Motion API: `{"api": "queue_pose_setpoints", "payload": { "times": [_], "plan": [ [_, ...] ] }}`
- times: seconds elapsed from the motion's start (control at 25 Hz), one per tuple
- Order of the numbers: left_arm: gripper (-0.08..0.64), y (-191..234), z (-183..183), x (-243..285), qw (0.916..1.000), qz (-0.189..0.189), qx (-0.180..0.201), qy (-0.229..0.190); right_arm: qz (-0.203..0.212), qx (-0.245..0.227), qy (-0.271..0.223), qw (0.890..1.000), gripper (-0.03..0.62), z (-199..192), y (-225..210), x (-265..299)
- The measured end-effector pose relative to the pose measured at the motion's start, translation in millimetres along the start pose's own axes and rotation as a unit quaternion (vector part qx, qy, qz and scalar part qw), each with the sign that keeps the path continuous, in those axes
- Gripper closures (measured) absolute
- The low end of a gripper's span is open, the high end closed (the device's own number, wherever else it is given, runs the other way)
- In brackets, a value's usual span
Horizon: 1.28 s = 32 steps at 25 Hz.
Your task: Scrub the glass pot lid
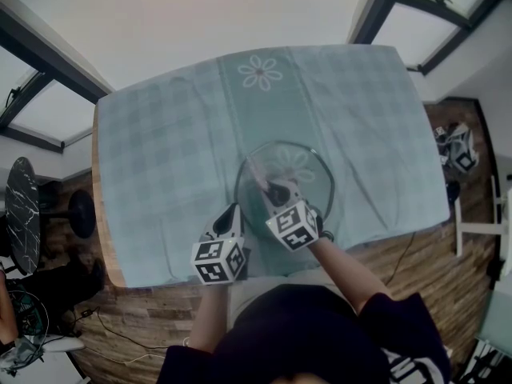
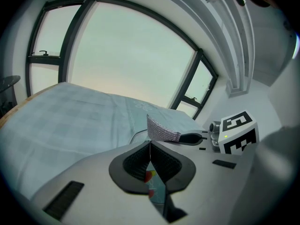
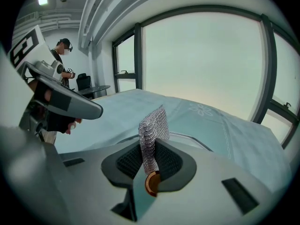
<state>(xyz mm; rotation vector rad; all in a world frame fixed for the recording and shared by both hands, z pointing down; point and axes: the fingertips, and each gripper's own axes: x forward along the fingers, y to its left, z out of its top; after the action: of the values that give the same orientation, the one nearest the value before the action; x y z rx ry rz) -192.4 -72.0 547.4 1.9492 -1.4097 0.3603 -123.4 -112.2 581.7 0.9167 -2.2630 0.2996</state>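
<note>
A round glass pot lid (image 1: 302, 163) lies flat near the middle of a table (image 1: 99, 214) with a wooden edge, on a pale blue-green checked tablecloth (image 1: 160, 150) printed with a white daisy motif (image 1: 260, 72). The clear, thin-rimmed dome lets a second daisy show through it.

Over the lid, the right gripper (image 3: 151, 146) has its ribbed black pads clamped on a folded strip of silvery metal mesh scrub cloth (image 3: 153, 123). The strip stands up from between the jaws, its knitted weave glinting. From the head view, the gripper's tip sits above the lid's centre; whether the cloth touches the glass cannot be told.

The left gripper (image 2: 150, 146) (grey plastic, with the same ribbed pads) has its jaws pressed together, and nothing shows between them. Its tip is just beside the lid's near-left rim (image 2: 136, 136), and contact cannot be made out.

Each gripper carries a white marker cube (image 1: 218, 261) printed with bold black square patterns. The right one's cube (image 2: 239, 132) shows a small green light in the left gripper view.

Large dark-framed windows (image 3: 201, 55) rise behind the table, and a wood-plank floor (image 1: 144, 318) shows below it.
</note>
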Motion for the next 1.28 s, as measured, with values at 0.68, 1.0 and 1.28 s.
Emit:
{"api": "queue_pose_setpoints", "payload": {
  "times": [0.68,1.0,1.28],
  "plan": [
    [0.555,5.2,-10.7,-23.7,1.0000,-0.004,-0.002,-0.003,0.034,-0.016,0.009,0.999,0.522,-15.0,56.5,-13.4],
    [0.555,3.7,-15.0,-38.8,0.9997,-0.018,0.015,0.004,0.033,-0.005,0.017,0.999,0.523,-21.6,78.4,-22.7],
    [0.555,5.0,-19.7,-50.2,0.9988,-0.037,0.030,0.015,0.020,0.019,0.022,0.999,0.522,-24.6,93.1,-28.9]
  ]
}}
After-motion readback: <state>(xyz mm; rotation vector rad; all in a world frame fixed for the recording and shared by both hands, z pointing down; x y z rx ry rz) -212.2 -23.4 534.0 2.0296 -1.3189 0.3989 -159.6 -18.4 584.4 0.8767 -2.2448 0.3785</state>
